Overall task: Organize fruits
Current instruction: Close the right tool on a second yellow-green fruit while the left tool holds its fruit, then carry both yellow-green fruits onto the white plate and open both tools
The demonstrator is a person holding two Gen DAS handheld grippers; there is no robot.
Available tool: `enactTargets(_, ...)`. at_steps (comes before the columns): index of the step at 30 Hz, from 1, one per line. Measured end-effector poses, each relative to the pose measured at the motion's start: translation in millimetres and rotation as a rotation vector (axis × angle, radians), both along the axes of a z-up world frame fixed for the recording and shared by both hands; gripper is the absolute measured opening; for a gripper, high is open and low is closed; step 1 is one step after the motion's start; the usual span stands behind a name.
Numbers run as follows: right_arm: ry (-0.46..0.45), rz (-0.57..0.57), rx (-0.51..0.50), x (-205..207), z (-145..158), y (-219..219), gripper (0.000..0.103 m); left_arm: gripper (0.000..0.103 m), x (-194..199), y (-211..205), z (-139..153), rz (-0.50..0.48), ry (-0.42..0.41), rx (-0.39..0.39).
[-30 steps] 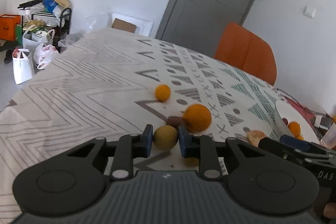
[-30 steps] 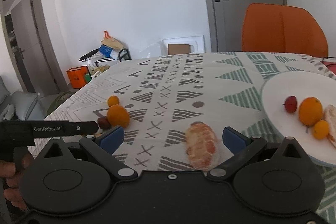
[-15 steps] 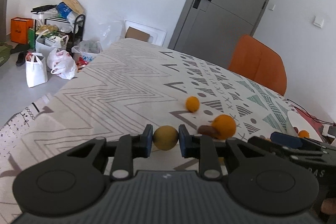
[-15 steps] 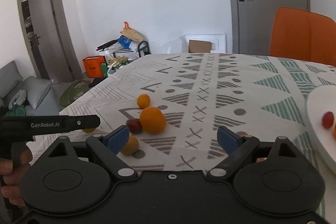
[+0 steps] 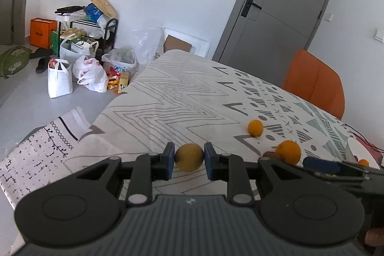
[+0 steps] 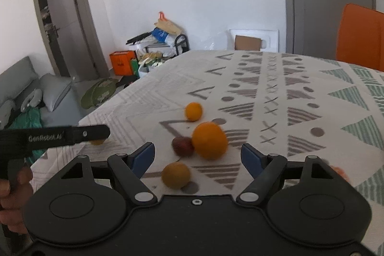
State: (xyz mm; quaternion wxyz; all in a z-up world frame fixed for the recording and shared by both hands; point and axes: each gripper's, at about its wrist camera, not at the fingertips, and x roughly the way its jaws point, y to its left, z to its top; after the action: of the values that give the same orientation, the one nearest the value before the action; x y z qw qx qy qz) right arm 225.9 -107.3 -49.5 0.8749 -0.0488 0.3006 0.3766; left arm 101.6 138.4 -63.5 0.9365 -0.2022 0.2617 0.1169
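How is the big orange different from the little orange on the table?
The big orange looks clearly larger than the little orange. The big orange sits nearer the grippers and rests right against a dark red fruit, while the little orange sits farther back, alone, touching nothing. In the right wrist view the big orange looks blurred and the little orange sharper. Both are round, orange, and lie loose on the patterned tablecloth.

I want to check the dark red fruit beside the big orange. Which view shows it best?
The right wrist view: the dark red fruit shows nearly whole, touching the big orange. The left wrist view shows only a sliver behind the gripper body.
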Motion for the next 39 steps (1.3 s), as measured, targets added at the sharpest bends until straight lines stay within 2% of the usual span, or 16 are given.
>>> enactTargets(1, 0.009, 0.005, -0.006, -2, -2, 2, 0.078, 0.024, 0, 1, -1, 0.002, 0.001, -0.001)
enactTargets(2, 0.018, 0.012, -0.01, -4, -3, 3, 0.073, 0.024, 0, 1, -1, 0.003, 0.002, -0.003)
enactTargets(3, 0.025, 0.025, -0.014, -7, -5, 5, 0.051, 0.024, 0, 1, -2, 0.002, 0.003, -0.004)
enactTargets(5, 0.022, 0.046, -0.029, -11, -7, 6, 0.025, 0.024, 1, 0, -2, -0.001, 0.005, -0.004)
enactTargets(9, 0.041, 0.053, -0.013, -12, -1, 1, 0.025, 0.024, 1, -4, 2, -0.013, -0.002, 0.006)
enactTargets(15, 0.01, 0.02, 0.007, -14, 5, -17, 0.025, 0.024, 6, -19, 8, -0.048, -0.016, 0.016)
enactTargets(39, -0.074, -0.253, 0.125, 0, 29, -128, 0.025, 0.024, 46, -120, 31, -0.281, -0.041, 0.083)
